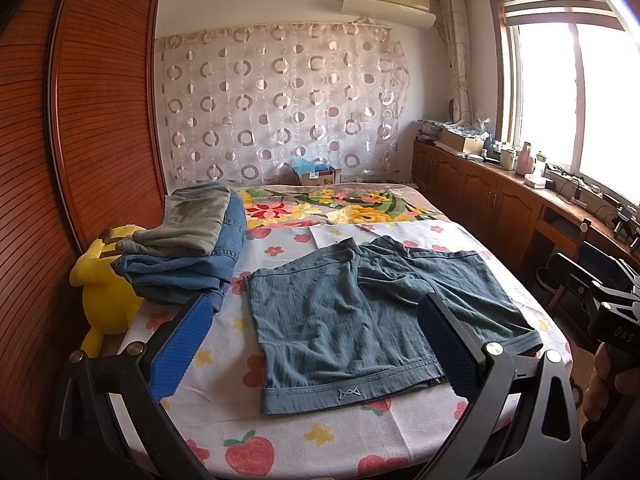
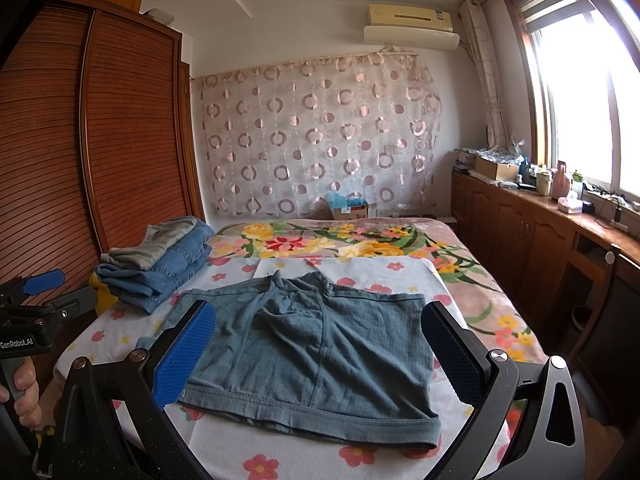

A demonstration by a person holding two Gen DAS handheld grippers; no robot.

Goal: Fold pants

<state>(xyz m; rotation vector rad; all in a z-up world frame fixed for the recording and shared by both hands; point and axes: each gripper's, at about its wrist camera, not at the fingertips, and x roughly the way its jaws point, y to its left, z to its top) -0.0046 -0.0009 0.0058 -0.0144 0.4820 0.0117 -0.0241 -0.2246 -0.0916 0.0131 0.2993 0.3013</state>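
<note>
Grey-blue shorts (image 2: 320, 352) lie flat on the bed (image 2: 280, 452), waistband crosswise, nearest, below both wide-open, empty hand-held grippers: left (image 1: 316, 348), right (image 2: 320, 356).

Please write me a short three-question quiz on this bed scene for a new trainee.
1. True or false: the grey-blue shorts lie spread flat on the bed sheet, not yet folded.
2. Which lies on top of the clothes pile at the bed's left edge? A) grey-green trousers B) a red sweater C) a white towel
3. Fill in: the yellow plush toy sits between the wardrobe and the ____.

Key:
1. True.
2. A: the grey-green trousers lie on the folded jeans.
3. Bed. Both the left tongs and the right tongs are open and empty.
</note>
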